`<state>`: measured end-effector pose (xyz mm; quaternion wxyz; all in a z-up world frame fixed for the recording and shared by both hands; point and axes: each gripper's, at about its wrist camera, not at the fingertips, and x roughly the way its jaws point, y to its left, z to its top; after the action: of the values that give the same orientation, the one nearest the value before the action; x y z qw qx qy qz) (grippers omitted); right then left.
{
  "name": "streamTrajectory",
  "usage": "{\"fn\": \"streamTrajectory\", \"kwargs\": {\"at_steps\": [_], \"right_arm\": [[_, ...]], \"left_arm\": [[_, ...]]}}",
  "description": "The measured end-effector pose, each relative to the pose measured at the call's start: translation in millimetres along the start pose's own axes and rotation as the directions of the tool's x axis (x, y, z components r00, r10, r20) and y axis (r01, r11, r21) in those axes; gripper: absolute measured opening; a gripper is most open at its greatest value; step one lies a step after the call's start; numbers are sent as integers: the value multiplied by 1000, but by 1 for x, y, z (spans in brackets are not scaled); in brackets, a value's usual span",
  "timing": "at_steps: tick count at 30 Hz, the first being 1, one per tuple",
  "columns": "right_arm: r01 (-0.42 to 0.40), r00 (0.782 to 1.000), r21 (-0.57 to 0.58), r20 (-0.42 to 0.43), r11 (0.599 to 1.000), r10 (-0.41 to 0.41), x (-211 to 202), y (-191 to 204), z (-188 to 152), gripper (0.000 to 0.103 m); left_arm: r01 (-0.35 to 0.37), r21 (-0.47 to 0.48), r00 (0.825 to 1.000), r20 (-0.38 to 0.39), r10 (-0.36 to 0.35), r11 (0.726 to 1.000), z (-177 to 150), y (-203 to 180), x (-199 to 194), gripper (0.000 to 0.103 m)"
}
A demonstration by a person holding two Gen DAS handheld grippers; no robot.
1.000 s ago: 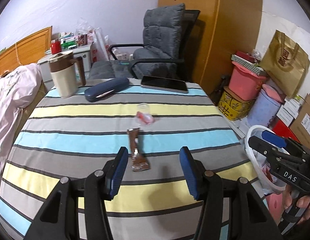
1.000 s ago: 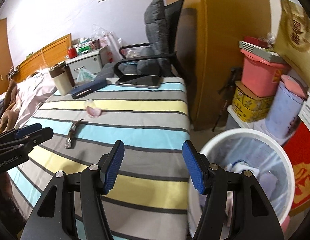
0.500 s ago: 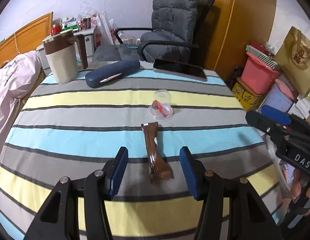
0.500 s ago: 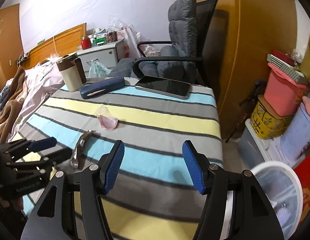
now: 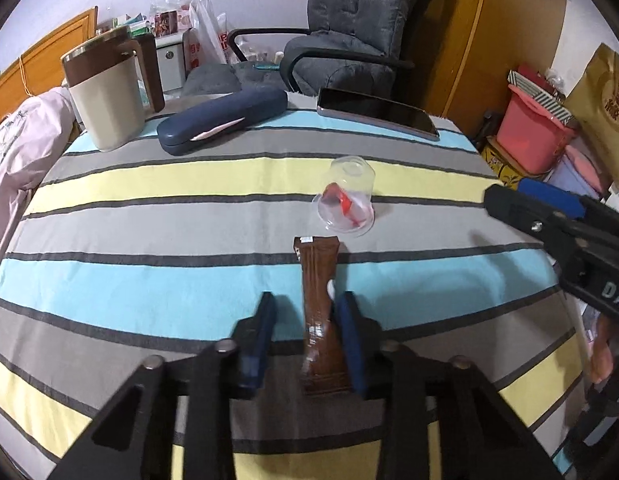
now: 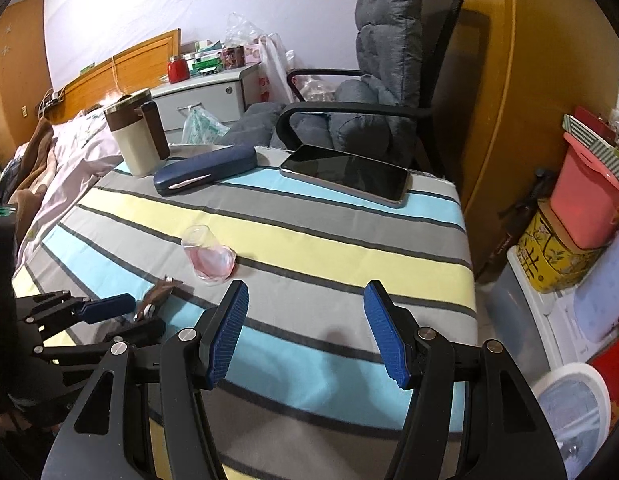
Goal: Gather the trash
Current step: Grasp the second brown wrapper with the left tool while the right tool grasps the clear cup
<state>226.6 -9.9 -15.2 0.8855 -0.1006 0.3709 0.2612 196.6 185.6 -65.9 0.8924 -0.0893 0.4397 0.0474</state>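
Note:
A brown snack wrapper (image 5: 319,280) lies on the striped tablecloth (image 5: 149,208). My left gripper (image 5: 307,320) straddles its near end with the jaws narrowed around it; the right finger touches the wrapper and a gap shows at the left finger. A clear plastic cup (image 5: 347,198) with red scraps inside lies on its side just beyond. In the right wrist view my right gripper (image 6: 305,320) is open and empty above the table's right part, with the cup (image 6: 207,254) ahead to its left and the left gripper (image 6: 121,314) at the wrapper (image 6: 159,294).
A beige and brown mug (image 5: 109,92), a dark blue glasses case (image 5: 221,118) and a phone (image 5: 375,112) lie at the table's far edge. A grey office chair (image 5: 349,32) stands behind. A white trash bin (image 6: 573,404) stands on the floor at the right, beside stacked boxes (image 6: 585,208).
My left gripper has moved forward over the wrapper and its jaws have narrowed around it. My right gripper has swung left from above the bin to over the table.

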Motion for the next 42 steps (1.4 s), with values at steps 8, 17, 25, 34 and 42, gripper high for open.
{"fn": "streamTrajectory", "kwargs": {"at_steps": [8,17,25,34,42], "right_arm": [[-60,997,-15,-41,998,59,19,16,2,62],[-107,994,-65,-29,992,105,26,37,9,62],[-121,991,-90,-61,989,115,49,57,14,61],[-100,993,-102,-79,990,92,60,63,15,47],[-104,991,-92,-89,990,96,62,63,15,32]], "left_arm": [[32,-39,999,16,-32,999,2,13,-2,18],[0,-55,998,68,3,998,5,37,-16,18],[-8,-101,997,78,16,995,4,60,-20,18],[0,-115,997,79,9,993,3,68,-18,18],[2,-115,997,78,7,993,3,67,-18,18]]}}
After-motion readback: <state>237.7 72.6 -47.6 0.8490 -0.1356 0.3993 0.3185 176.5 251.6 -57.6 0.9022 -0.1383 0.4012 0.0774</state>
